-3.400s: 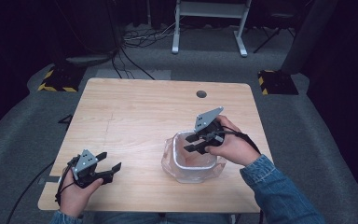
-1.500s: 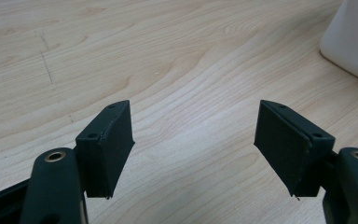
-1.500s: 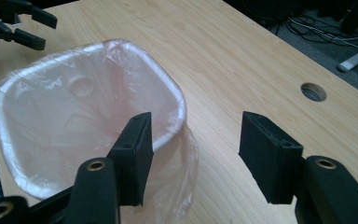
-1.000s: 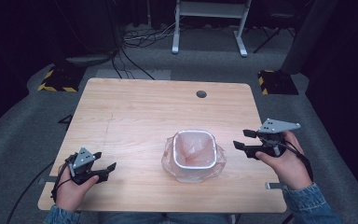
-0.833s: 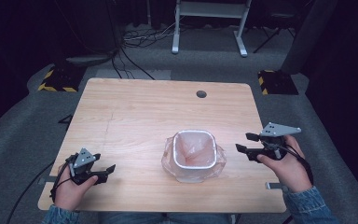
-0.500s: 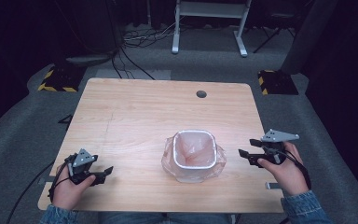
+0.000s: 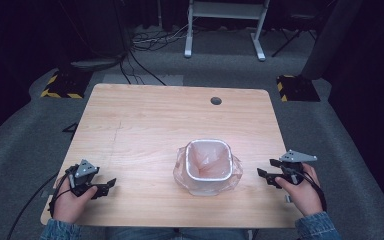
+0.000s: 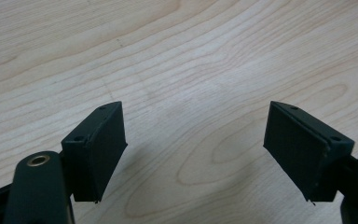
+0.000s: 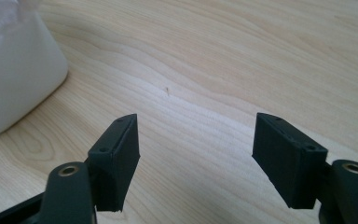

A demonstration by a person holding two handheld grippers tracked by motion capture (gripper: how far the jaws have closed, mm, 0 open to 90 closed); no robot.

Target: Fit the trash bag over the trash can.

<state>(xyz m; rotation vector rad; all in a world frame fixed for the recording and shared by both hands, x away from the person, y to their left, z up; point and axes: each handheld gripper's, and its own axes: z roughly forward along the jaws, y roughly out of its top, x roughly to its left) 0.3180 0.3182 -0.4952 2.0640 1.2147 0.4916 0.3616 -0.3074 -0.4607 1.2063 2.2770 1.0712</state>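
Both my hand-held grippers gape empty: left hand-held gripper (image 7: 111, 184), right hand-held gripper (image 7: 264, 167), jaws just widened. Between them, the bin (image 7: 208, 161) looks light; its bag liner (image 7: 234, 170) thin, slippery. I'd pinch the rim.

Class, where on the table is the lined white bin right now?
In the high view, the bin stands near the table's front edge, right of centre, closer to the right gripper.
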